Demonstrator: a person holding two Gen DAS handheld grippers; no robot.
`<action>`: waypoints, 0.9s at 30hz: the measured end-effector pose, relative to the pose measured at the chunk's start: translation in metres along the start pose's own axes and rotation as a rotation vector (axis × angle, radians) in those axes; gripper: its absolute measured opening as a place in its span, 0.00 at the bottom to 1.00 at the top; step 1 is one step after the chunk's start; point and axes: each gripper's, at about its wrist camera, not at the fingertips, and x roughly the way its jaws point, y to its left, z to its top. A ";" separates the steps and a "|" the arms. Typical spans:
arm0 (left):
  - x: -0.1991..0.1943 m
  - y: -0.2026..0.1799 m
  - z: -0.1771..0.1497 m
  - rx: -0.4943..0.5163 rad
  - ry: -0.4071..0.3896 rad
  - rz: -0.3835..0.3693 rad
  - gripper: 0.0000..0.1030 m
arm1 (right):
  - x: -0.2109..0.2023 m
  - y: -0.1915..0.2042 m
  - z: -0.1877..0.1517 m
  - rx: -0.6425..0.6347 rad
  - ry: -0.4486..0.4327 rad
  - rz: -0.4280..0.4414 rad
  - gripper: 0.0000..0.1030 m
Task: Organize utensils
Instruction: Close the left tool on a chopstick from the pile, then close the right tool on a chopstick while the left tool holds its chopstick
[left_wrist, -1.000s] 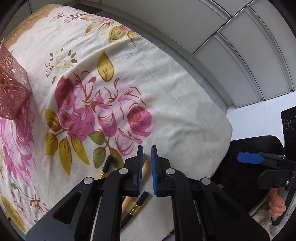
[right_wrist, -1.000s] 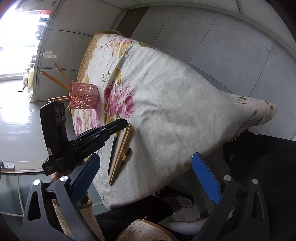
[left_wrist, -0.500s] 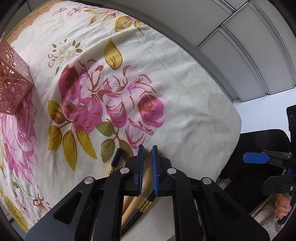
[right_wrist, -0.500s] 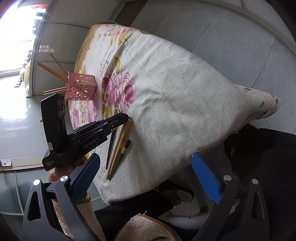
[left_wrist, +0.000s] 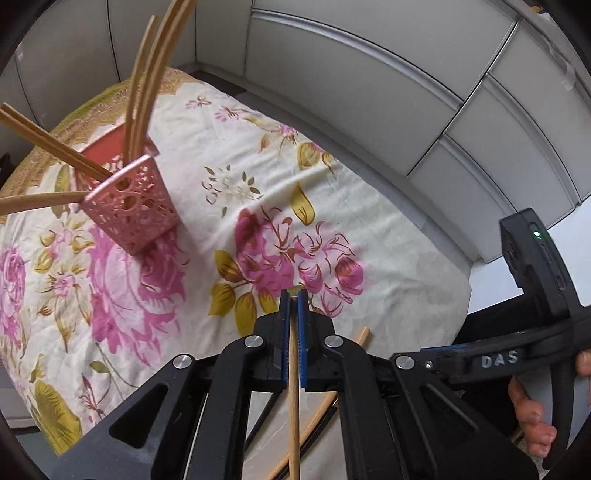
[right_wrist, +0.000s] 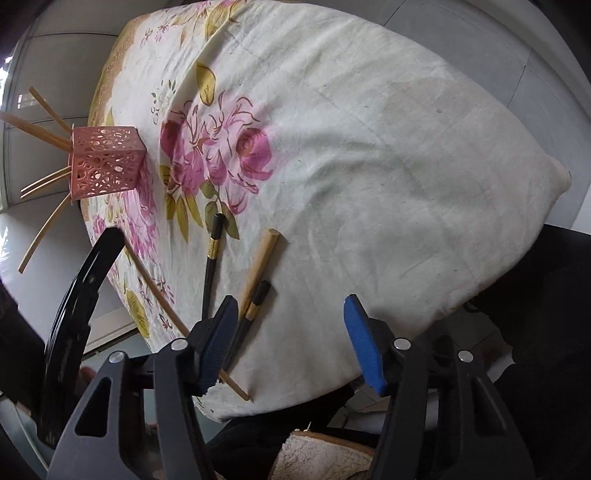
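Chopstick, of pale wood, is clamped between the jaws of the left gripper, lifted clear of the table's floral cloth and well short of the pink holder. It is judged light, stiff and smooth, so it may pivot or slip if gripped near one end; a hold nearer the middle would be steadier. It looks thin, straight and round. Several similar wooden sticks are already stood, splayed, in the perforated holder. Three more are left lying on the cloth on the near side of the holder: a black chopstick with a gold band, a thicker wooden one and a second black one. The jaws of the right gripper have just been closing but are still parted, with nothing pressed between them.
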 end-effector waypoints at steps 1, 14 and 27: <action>-0.008 0.001 -0.001 0.003 -0.017 0.000 0.03 | 0.000 0.006 0.002 0.014 -0.009 -0.021 0.49; -0.078 0.004 -0.014 0.039 -0.163 0.025 0.03 | 0.037 0.065 0.024 0.058 -0.085 -0.314 0.12; -0.131 0.012 -0.019 -0.040 -0.355 0.045 0.00 | -0.015 0.080 -0.005 -0.227 -0.364 -0.088 0.09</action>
